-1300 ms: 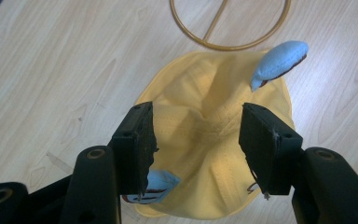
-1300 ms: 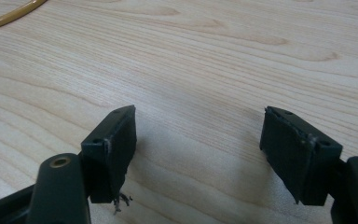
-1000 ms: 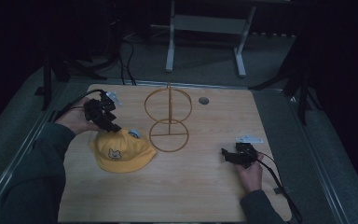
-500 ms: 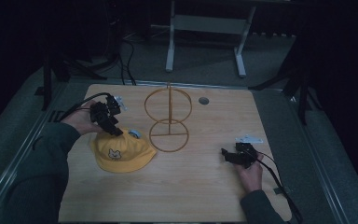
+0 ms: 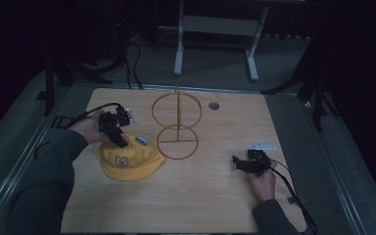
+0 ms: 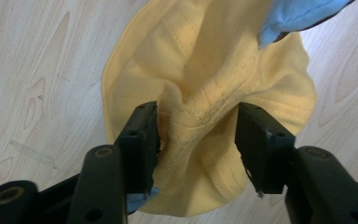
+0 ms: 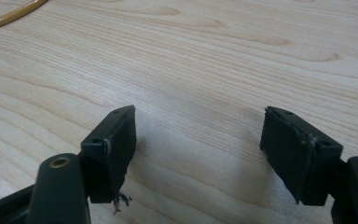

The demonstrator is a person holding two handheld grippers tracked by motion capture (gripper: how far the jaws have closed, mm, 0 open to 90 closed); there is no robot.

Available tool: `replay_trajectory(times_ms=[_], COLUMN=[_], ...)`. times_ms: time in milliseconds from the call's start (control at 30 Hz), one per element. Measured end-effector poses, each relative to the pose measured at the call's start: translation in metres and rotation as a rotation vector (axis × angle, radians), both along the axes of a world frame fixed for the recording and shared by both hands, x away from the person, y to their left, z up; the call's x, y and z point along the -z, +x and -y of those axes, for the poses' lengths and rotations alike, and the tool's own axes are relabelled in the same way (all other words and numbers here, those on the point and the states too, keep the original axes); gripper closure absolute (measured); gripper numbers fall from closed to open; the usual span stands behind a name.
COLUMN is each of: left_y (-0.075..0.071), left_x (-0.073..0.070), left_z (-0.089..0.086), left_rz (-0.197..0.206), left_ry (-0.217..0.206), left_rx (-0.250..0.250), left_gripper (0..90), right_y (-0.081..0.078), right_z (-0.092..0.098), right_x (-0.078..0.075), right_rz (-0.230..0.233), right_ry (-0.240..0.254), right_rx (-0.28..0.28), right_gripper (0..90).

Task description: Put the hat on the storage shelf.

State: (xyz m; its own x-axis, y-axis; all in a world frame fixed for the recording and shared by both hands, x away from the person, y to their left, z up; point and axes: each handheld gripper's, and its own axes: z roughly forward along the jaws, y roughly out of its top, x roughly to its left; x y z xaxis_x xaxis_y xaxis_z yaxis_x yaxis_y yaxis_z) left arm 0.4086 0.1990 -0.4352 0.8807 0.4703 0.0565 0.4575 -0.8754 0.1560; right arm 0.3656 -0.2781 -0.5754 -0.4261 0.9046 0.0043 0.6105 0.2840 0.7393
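A yellow cap point(image 5: 129, 159) lies on the left half of the wooden table point(image 5: 200, 196), a small animal face on its front panel. The left gripper point(image 5: 119, 139) comes down on the cap's far edge, held by the person's left hand point(image 5: 90, 128). In the left gripper view the jaws stand on either side of a raised fold of the yellow cloth point(image 6: 200, 116), and the fabric bunches and creases between them; the left jaw touches the cloth, while on the right side I cannot quite tell whether the pad presses it or sits just clear, so it looks like a pinch that is not fully tight. A scrap of light blue cloth point(image 6: 298, 16) shows at the cap's far rim.

Just beside the cap, toward the middle of the table, stands a gold wire stand point(image 5: 176, 125), a post with one ring upright and one flat at its base.

Well apart, near the right edge, the right gripper point(image 5: 240, 164) rests low over bare wood, jaws spread wide with nothing between them.
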Motion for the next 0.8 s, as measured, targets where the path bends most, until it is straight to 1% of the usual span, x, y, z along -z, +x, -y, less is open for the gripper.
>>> replay_trajectory(times_ms=[33,67,100,133,167,200,267,300,333,467,500,533,600,667,700,733,800], left_y=[0.000,-0.001,-0.001,-0.001,-0.001,-0.001,-0.001,-0.001,-0.001,-0.002,-0.002,-0.001,-0.001,-0.001,-0.001,0.000,-0.001], left_x=[0.001,0.002,0.002,0.002,0.001,0.000,-0.001,-0.002,-0.003,-0.005,-0.006,-0.009,-0.013,-0.013,-0.019,-0.021,-0.024], left_z=[0.001,0.002,0.002,0.002,0.002,0.001,0.000,-0.001,-0.001,-0.003,-0.004,-0.005,-0.007,-0.007,-0.010,-0.011,-0.012], left_rz=[-0.001,0.011,0.020,0.020,0.023,0.019,0.018,0.013,0.011,0.006,0.011,0.013,0.013,0.013,0.016,0.023,0.025], left_ry=[0.009,0.021,0.025,0.025,0.026,0.024,0.020,0.024,0.021,0.012,0.007,-0.005,-0.015,-0.015,-0.052,-0.056,-0.068], left_rx=[0.003,0.007,0.009,0.009,0.010,0.012,0.012,0.014,0.009,0.007,0.001,-0.005,-0.012,-0.012,-0.026,-0.022,-0.036], left_gripper=[54.2,57.6,61.2,64.9,64.9,72.6,78.0,78.0,81.9,84.3,84.5,84.6,84.8,84.8,84.8,84.9,84.9], right_y=[0.000,0.000,0.000,0.000,0.000,0.000,0.000,0.000,0.000,0.000,0.000,0.000,0.000,0.000,0.000,0.000,0.000], right_z=[0.000,0.000,0.000,0.000,0.000,0.000,0.000,0.000,0.000,0.000,0.000,0.000,0.000,0.000,0.000,0.000,0.000], right_x=[0.000,0.000,0.000,0.000,0.000,0.000,0.000,0.000,0.000,0.000,0.000,0.000,0.000,0.000,0.000,0.000,0.000], right_rz=[0.000,0.001,0.001,0.001,0.001,0.001,0.001,0.001,0.001,0.001,0.001,0.001,0.000,0.000,0.000,0.000,0.000], right_ry=[0.000,-0.001,-0.001,-0.001,0.000,-0.001,-0.001,0.000,-0.001,-0.001,-0.001,-0.001,0.000,0.000,0.000,0.000,0.000], right_rx=[0.000,-0.001,-0.001,-0.001,-0.001,-0.001,-0.001,-0.001,-0.001,-0.001,-0.001,-0.001,0.000,0.000,-0.001,-0.001,-0.001], right_gripper=[26.7,26.7,26.7,26.7,26.7,26.7,26.7,26.7,26.7,26.7,26.7,26.7,26.7,26.7,26.7,26.7,26.7])
